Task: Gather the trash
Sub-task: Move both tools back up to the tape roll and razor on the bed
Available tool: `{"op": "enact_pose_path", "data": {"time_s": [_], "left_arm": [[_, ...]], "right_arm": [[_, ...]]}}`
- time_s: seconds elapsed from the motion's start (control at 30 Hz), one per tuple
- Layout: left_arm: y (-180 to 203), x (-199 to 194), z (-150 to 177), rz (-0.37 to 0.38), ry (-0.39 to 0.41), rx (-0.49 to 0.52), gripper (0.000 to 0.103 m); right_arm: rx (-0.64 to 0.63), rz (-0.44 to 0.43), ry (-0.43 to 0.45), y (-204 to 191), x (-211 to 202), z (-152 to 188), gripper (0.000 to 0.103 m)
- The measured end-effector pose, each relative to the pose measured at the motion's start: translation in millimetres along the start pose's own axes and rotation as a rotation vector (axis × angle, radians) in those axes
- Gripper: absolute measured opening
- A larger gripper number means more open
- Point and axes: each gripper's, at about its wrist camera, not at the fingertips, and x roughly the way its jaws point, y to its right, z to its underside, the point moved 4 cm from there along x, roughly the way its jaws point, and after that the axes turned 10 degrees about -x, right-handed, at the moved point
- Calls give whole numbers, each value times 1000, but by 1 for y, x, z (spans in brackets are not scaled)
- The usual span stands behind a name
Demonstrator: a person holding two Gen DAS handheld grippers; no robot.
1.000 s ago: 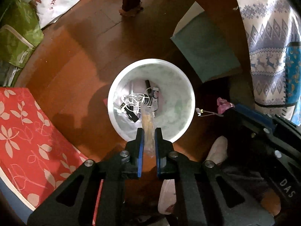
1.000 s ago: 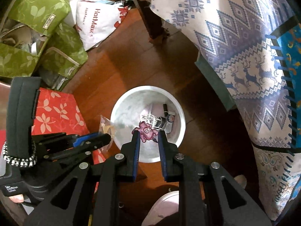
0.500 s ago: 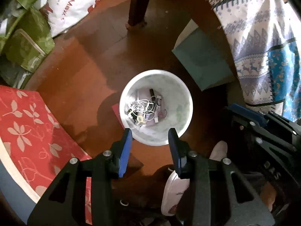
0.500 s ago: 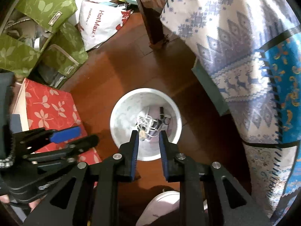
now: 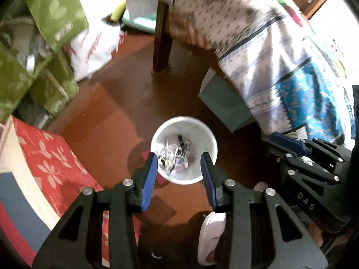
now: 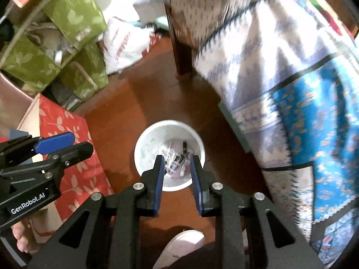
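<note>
Left gripper (image 5: 178, 167): jaws parted, nothing between the blue pads; they were opening within the past second. Right gripper (image 6: 176, 169): jaws narrowly apart, also empty. Both point steeply down, and each wrist view frames the white bin (image 5: 209, 139) directly below and ahead of its fingertips, standing on the brown wooden floor (image 5: 116, 112). Collected trash (image 5: 176, 154) lies in the bin bottom: a tangle of white cord, dark small pieces, scraps; no single long axis to read. Neither gripper is clearly nearer the bin; they hang side by side above it, left gripper toward the red floral box (image 5: 56, 165), right toward the patterned blanket (image 6: 280, 78). No loose trash clearly visible on open floor. Judgement: next item lies away from the bin.
</note>
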Motion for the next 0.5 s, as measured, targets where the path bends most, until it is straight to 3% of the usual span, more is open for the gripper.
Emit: {"op": "enact_pose_path", "data": {"time_s": [0.27, 0.5], "left_arm": [[34, -75, -6, 42, 164, 88, 39], [84, -147, -9, 127, 334, 151, 39]], "right_arm": [[12, 88, 226, 15, -99, 5, 21], [74, 228, 468, 46, -202, 23, 22]]}}
